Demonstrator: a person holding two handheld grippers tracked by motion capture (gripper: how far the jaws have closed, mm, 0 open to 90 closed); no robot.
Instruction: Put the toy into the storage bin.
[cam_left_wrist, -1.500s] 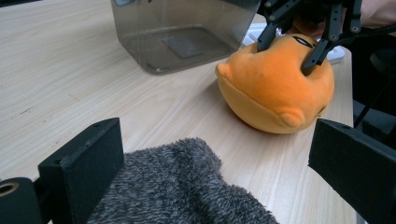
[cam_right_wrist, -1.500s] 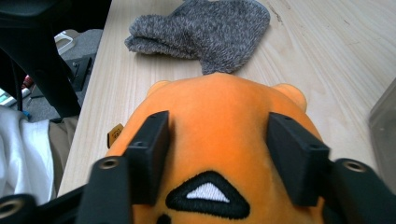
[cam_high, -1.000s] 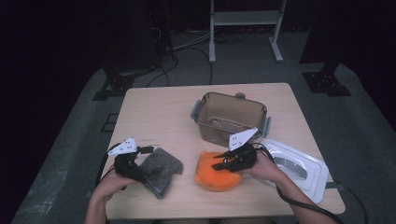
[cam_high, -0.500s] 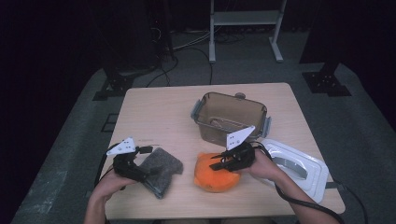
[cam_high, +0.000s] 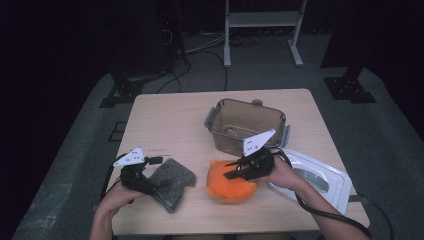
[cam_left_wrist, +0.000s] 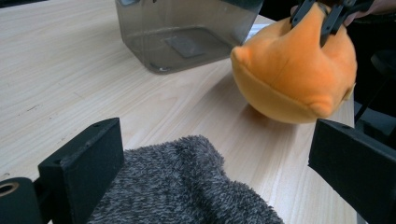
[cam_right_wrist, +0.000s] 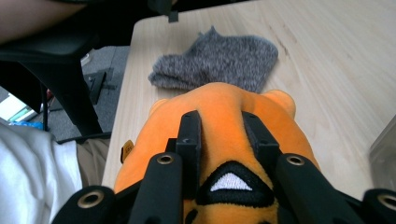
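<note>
Under the right tongs (cam_right_wrist: 219, 126), the orange plush (cam_right_wrist: 219, 100) hides its face.

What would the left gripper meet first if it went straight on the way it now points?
Probably the orange plush toy. The left gripper stands open over the grey sock, and its line runs over the bare table to the toy pinched by the right gripper. Depth is uncertain; it might pass beside it.

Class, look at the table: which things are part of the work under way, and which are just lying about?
In the job:
- orange plush toy, pinched by the right hand-held gripper
- grey fuzzy cloth, between the open jaws of the left hand-held gripper
- clear plastic box, probably where things go

Lying about:
- white lid at the table's right edge
- metal stand on the floor beyond
</note>
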